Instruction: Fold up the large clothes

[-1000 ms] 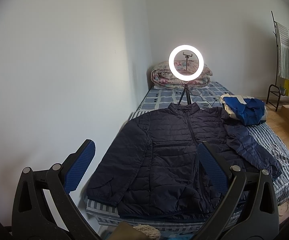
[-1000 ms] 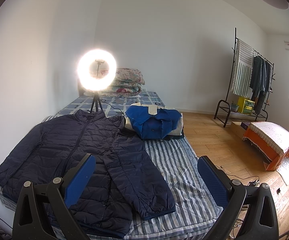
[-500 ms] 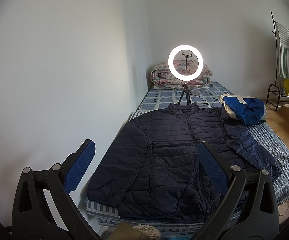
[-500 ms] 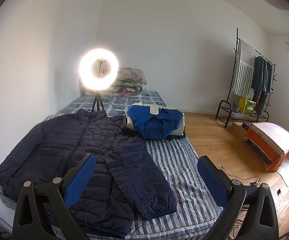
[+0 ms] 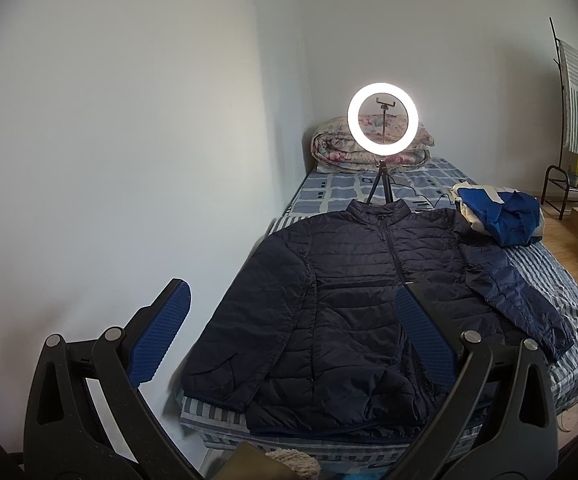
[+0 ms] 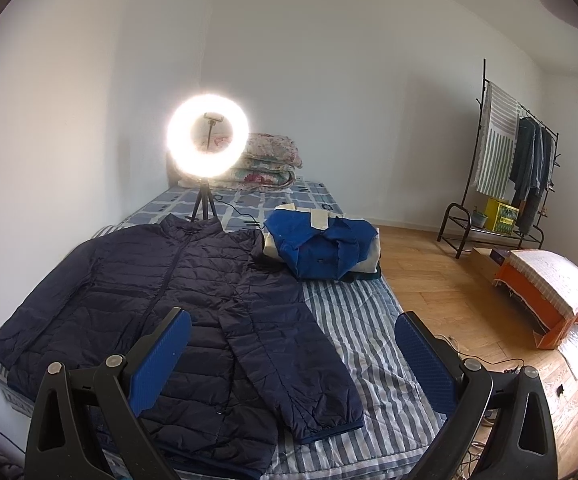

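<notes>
My left gripper and right gripper hung released above the jacket; my fingers hid part of its hem on the bed.

No readable text, labels, brands, numbers or signs appear in either wrist view.
</notes>
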`<act>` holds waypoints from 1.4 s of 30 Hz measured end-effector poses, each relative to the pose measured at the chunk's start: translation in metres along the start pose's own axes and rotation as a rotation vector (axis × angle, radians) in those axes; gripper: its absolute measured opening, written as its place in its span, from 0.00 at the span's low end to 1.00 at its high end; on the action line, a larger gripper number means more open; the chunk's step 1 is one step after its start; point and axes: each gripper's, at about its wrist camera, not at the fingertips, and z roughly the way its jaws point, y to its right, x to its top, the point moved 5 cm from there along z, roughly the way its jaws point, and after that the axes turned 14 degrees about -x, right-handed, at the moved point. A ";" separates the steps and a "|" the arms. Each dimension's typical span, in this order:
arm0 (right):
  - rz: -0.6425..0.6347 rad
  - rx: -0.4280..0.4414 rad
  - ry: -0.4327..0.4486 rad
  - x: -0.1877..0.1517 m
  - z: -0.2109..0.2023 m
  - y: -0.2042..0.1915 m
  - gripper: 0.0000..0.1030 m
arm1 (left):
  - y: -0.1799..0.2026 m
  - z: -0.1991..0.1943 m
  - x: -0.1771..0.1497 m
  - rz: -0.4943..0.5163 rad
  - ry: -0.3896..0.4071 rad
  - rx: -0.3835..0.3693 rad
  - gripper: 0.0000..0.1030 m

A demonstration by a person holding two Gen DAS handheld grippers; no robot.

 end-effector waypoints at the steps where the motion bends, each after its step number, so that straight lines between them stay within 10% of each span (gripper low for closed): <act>1: -0.005 0.004 0.000 0.001 0.000 -0.003 1.00 | 0.000 0.000 -0.003 -0.001 -0.002 0.006 1.00; 22: -0.127 0.188 0.105 0.034 0.002 -0.112 1.00 | -0.063 -0.005 -0.054 -0.038 -0.025 0.154 1.00; 34: -0.288 0.542 0.133 0.042 -0.011 -0.236 0.98 | -0.092 -0.021 -0.093 -0.074 -0.035 0.161 1.00; 42: -0.510 0.824 0.024 0.011 -0.022 -0.346 0.73 | -0.100 -0.030 -0.113 -0.102 -0.063 0.117 1.00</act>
